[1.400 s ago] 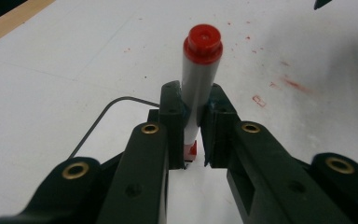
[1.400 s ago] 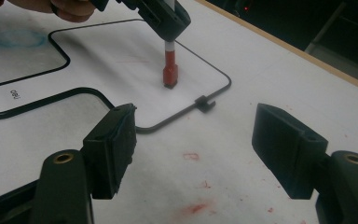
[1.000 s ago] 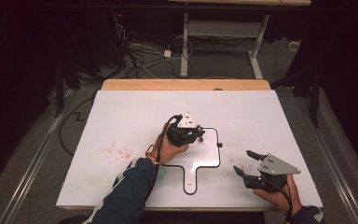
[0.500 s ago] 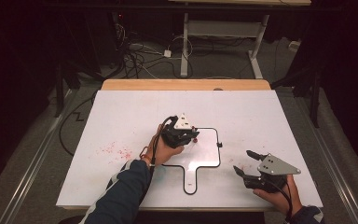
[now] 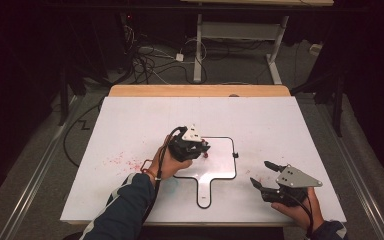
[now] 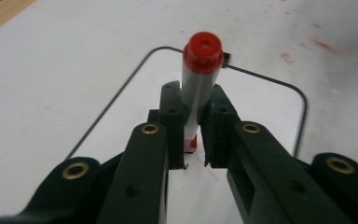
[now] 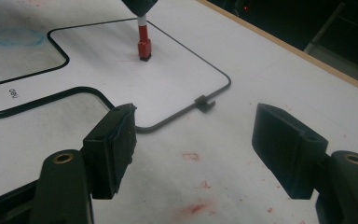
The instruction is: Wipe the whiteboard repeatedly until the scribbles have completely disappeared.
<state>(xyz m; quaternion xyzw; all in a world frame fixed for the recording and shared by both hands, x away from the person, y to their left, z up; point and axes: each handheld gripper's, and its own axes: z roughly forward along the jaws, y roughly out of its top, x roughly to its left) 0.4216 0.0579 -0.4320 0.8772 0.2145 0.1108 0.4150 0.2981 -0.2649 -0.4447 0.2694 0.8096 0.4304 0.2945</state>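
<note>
While the marker tip rests on the board, these are the points to watch, from the near edge outward.

Right gripper: the black two-jaw right gripper (image 5: 266, 176) sits at the near right of the table, jaws spread wide with nothing between them, low over the bare surface.

Left gripper: the black two-jaw left gripper (image 5: 200, 148) sits left of centre, pinching the grey-barrelled marker with a red end cap (image 6: 198, 88) between its pads.

Marker place: it stands nearly upright, red tip section (image 7: 143, 42) down on the small white handled whiteboard with a thin black rim (image 5: 220, 167), near that board's far left corner.

Risk, slip: the jaws grip the round barrel low down, so too much downward pressure could tilt or slide the marker in the pads.

Risk, board shift: the board lies loose on the table; a sideways drag of the tip could push it, as the right gripper is not holding it.

Risk, stray marks: a stroke that runs over the rim would likely add to the red smudges (image 5: 117, 160) already on the table.

Surface: a white rectangular tabletop (image 5: 145, 115) with a pale wooden strip (image 5: 200, 90) along its far edge; red flecks also lie near the right gripper.

Room: beyond the table, dark grey floor, tangled black cables (image 5: 145, 55) and the white metal legs of another desk (image 5: 240, 35); the rest is too dark to tell.
</note>
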